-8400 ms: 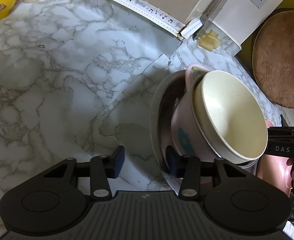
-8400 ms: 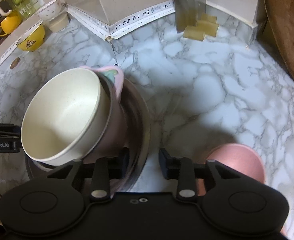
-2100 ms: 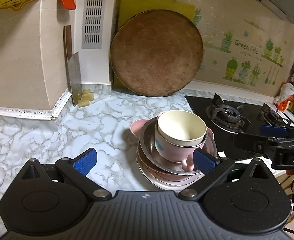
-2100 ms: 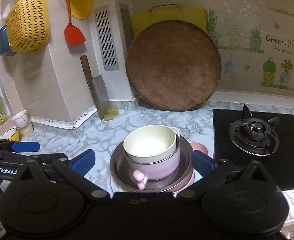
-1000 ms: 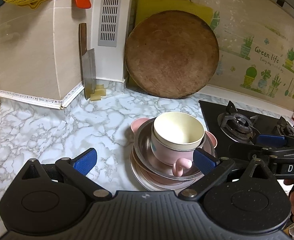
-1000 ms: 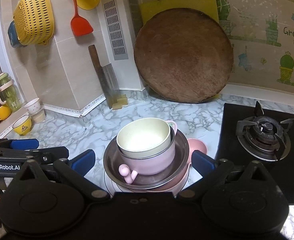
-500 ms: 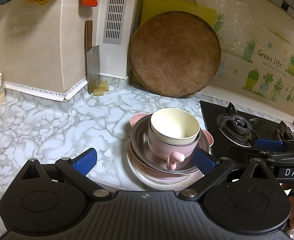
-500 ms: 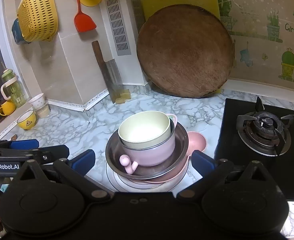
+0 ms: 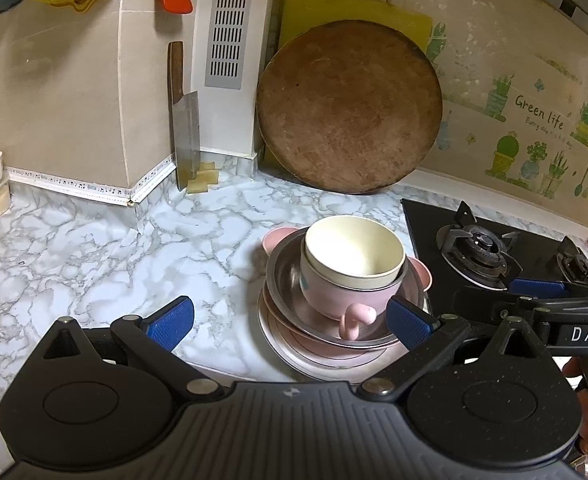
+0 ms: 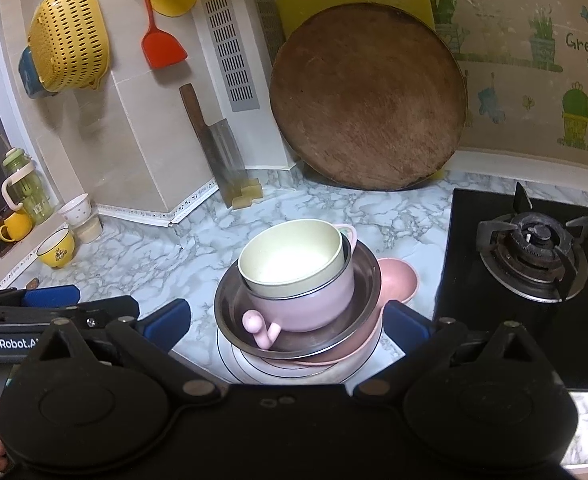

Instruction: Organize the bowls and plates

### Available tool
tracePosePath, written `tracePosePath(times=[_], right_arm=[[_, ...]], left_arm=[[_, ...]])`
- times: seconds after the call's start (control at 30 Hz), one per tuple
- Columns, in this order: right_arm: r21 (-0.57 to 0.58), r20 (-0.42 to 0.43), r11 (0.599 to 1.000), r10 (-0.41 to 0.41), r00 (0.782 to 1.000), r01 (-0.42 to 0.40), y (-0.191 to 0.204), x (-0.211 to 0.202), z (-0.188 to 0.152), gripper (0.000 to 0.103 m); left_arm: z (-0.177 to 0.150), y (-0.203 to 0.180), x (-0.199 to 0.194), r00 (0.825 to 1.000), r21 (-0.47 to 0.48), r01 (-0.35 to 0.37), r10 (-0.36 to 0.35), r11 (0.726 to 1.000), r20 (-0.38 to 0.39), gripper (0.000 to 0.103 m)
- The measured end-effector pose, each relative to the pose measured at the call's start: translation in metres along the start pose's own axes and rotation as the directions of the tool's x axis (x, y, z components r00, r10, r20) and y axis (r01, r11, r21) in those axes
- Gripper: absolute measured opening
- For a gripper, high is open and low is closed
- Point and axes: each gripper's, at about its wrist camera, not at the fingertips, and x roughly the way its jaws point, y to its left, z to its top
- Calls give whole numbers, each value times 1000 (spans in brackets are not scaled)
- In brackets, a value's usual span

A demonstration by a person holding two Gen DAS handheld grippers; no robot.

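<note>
Left gripper (image 9: 290,318) and right gripper (image 10: 288,322) both hang with jaws spread wide, gripping nothing, just short of the stack. The cream bowl (image 9: 354,250) sits in the pink cup (image 9: 340,298), on a steel dish (image 10: 358,280) and plates (image 10: 254,362), at the counter's (image 9: 94,248) front edge, beside the stove (image 10: 534,248).
</note>
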Motion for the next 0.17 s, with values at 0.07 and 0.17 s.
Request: tracePosePath(times=[0.07,0.17], right_arm=[[10,-10,1000,-2,1000,2,0,3,-1,103],[17,-24,1000,-6,1000,6,2,8,-1,103]], left_arm=[[0,4,3,1000,-7,4,-4,1000,-7,103],[1,10,8,1000,-10,6,-6,1000,-15,103]])
